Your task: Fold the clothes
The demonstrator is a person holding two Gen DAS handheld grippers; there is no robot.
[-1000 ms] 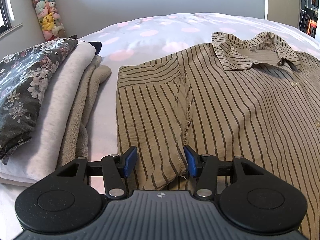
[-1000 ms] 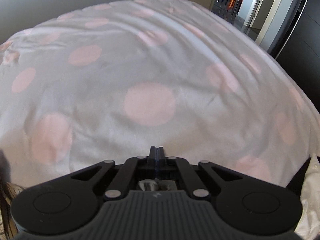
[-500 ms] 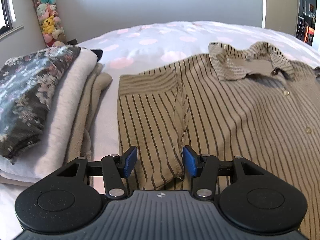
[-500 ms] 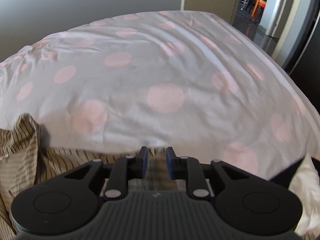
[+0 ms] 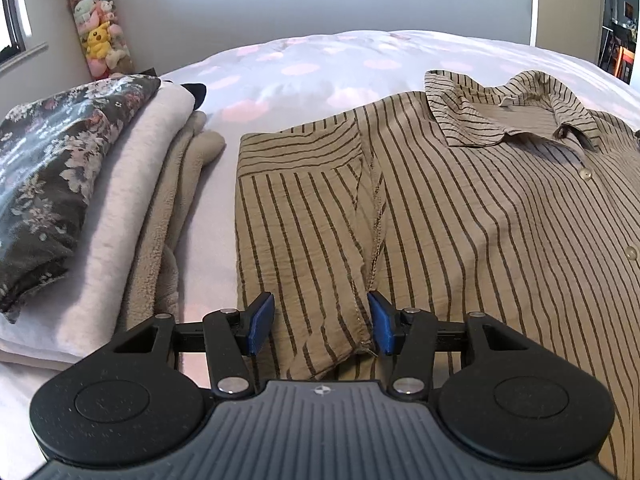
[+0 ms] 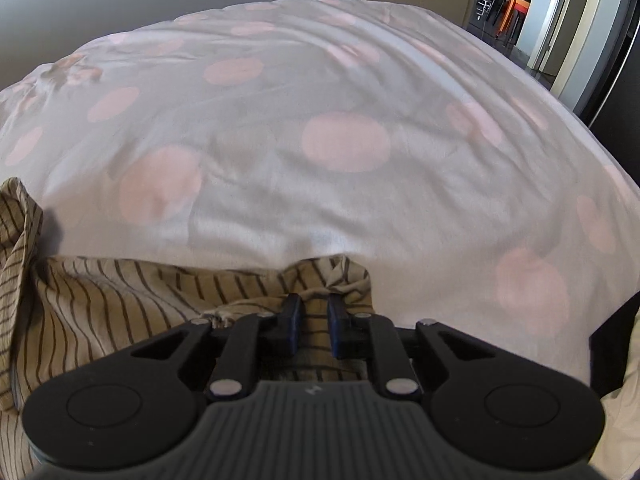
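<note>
**Both grippers parted over the shirt's two sides**

Since a second ago the right gripper (image 6: 313, 322) has gone from clenched to slightly parted, and bunched cloth of the shirt (image 5: 480, 216) now lies between and just beyond its fingers. Left gripper (image 5: 320, 322) is spread wide, gripping nothing, straddling the folded sleeve (image 5: 304, 232), whose long axis runs from near to far straight ahead. Shirt lies flat on the bed (image 6: 320, 120), collar far. Folded stack (image 5: 92, 184) sits left.
</note>
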